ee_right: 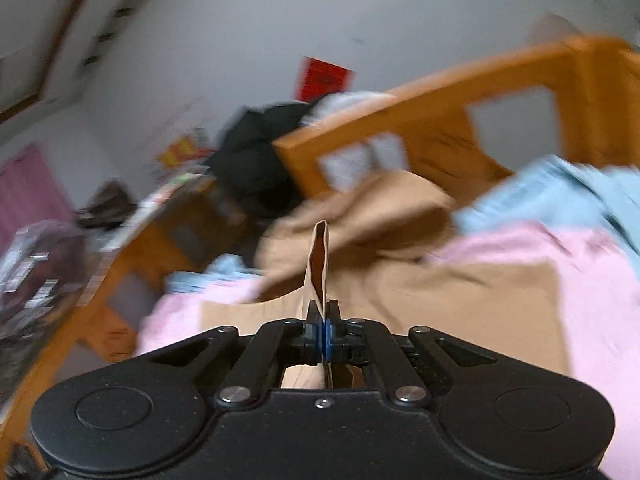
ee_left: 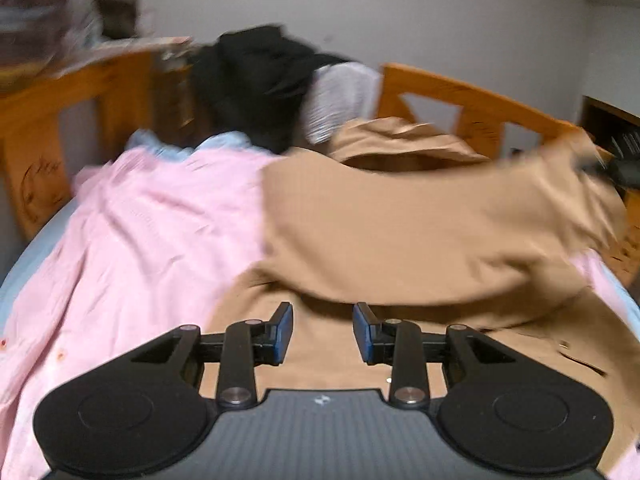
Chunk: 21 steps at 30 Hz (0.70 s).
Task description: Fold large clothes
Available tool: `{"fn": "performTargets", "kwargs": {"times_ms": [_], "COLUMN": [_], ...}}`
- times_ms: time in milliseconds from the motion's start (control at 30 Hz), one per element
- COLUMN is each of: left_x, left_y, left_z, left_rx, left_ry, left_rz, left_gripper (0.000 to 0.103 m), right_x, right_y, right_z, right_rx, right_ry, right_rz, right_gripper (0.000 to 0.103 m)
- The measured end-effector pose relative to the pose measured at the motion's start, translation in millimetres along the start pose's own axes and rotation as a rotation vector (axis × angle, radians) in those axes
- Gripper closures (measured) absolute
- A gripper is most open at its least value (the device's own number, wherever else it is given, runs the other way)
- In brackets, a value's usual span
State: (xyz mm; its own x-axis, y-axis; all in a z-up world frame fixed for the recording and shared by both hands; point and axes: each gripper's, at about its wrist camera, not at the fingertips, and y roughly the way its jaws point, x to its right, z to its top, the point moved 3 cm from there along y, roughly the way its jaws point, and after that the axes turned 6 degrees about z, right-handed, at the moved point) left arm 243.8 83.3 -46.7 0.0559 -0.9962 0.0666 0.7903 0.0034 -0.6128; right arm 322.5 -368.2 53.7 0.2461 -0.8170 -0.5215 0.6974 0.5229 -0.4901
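Caught nearest the left wrist lens: the left gripper (ee_left: 322, 322), its blue pads (ee_left: 283, 330) spread apart with nothing between them, poised just above the tan coat (ee_left: 400, 220). Found that coat sprawled across a pink cloth (ee_left: 140, 220) on the bed, one part of it raised and stretched toward the right edge of the frame, its far end lost in blur. Noted behind it a black heap (ee_left: 252, 80), a striped pale garment (ee_left: 340, 96) and a light blue cloth (ee_left: 224, 140), all against the wooden bed frame (ee_left: 460, 92). Turned to the right wrist lens and saw the right gripper (ee_right: 323, 320) pressed together on a thin upright fold (ee_right: 318, 256) of the same tan coat (ee_right: 460, 300), lying over the pink cloth (ee_right: 592, 280) with the bed frame (ee_right: 440, 120) and a red sheet (ee_right: 324, 78) on the wall beyond. Judged the main risk to be that narrow pinch: little cloth was caught in it, so a quick pull might have let the fold slip out and drop. Judged, too, that with only one side gripped the coat could have bunched or dragged the pink cloth askew. Counted two grippers, one tan coat, one pink cloth, one black heap, one striped garment, one bed frame and one red sheet.
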Motion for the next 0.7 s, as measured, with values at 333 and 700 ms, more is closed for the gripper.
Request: {"fn": "performTargets", "kwargs": {"times_ms": [333,700], "left_x": [-15,-2], "left_y": [98,151], "left_z": [51,36], "left_rx": [-0.096,-0.174], "left_ry": [-0.028,0.028], "left_rz": [-0.008,0.143], "left_gripper": [0.055,0.082], "right_x": [90,91], "right_y": [43,71], "right_z": [-58,-61], "right_rx": [-0.071,-0.133], "right_ry": [0.022,-0.205], "right_rz": [-0.142,-0.295], "right_gripper": [0.103,0.085]}}
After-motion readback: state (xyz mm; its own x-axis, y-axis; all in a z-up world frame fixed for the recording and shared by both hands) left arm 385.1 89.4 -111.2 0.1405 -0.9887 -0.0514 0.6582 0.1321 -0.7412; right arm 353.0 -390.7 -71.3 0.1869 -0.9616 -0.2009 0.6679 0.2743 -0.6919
